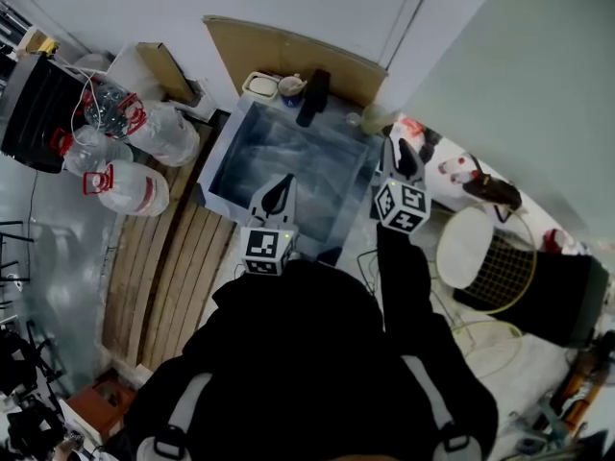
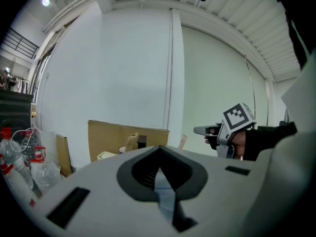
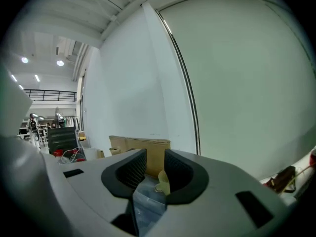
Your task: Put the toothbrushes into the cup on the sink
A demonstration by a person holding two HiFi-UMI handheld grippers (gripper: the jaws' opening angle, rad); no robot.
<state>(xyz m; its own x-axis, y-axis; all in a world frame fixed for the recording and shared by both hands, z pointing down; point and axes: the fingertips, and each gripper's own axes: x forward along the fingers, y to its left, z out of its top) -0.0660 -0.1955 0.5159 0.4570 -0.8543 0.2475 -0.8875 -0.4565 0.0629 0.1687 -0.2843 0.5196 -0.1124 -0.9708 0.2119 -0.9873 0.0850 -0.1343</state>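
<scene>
As far as I can judge from where my claws hang, the job is at or near its end, though I cannot prove it. My right claw (image 1: 397, 150) hovers by the far right corner of the square steel sink (image 1: 223, 161). Its dark ribbed jaws stand wide apart with nothing pressed between them. Looking along them I see only the pale, translucent plastic cup (image 3: 163, 181), which stands beyond the jaws at that corner, near the claw but not touched by it. My left claw (image 1: 281, 188) is closed tight on nothing, its jaws meeting in a point above the sink's near edge, well apart from the cup.

So neither claw carries a toothbrush. I see no toothbrush lying on the rim or in the basin either. Whether any stand in the cup is too small and blurred to tell. If they do, nothing is left but to draw back. If one lies outside my sight, I must find it, pinch its handle and drop it into the cup.
</scene>
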